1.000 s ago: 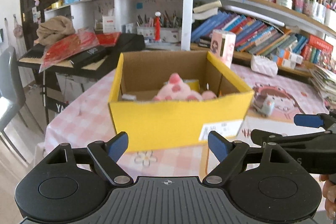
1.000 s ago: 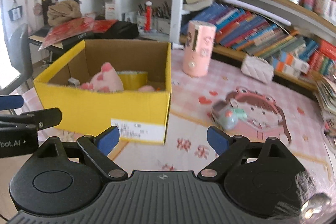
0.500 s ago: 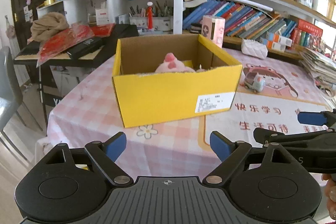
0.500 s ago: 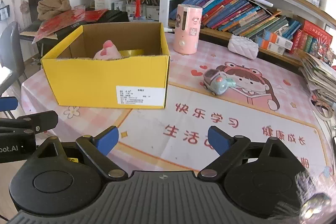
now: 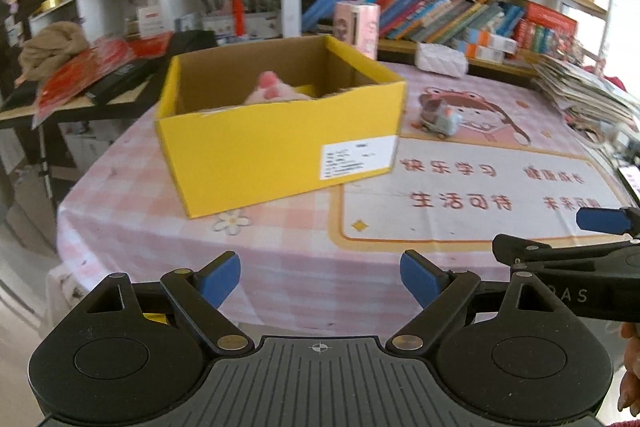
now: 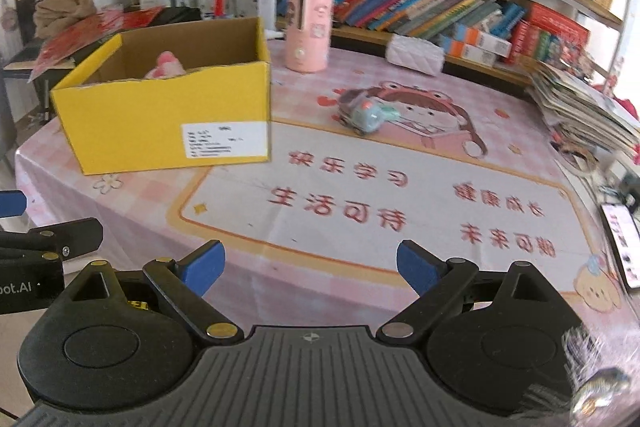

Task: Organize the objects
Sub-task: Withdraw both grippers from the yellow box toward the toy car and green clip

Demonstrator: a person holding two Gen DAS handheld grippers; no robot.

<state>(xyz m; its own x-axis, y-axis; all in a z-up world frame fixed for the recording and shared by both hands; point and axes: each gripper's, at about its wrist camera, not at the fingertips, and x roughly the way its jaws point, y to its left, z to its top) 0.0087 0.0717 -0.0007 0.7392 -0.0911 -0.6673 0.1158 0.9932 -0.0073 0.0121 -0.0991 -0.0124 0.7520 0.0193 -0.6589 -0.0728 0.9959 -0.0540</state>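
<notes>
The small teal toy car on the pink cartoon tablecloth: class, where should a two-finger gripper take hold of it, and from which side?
Grip the small teal toy car across its narrow body, one finger on each long flank, coming down from above. It lies low and elongated on the pink cartoon tablecloth, apart from the yellow cardboard box, so both flanks look free. The open right gripper seems nearer.

Both tongs share one build. The left tongs [image 5: 320,277] have matte black linkage arms, blue fingertip pads [image 5: 219,280], brass-coloured pivot pins, round black discs on both sides and a ribbed grey centre plate with a small crosshair mark. The right tongs [image 6: 310,263] match, with white lettering on the casing and clear wrap near its right disc.
</notes>
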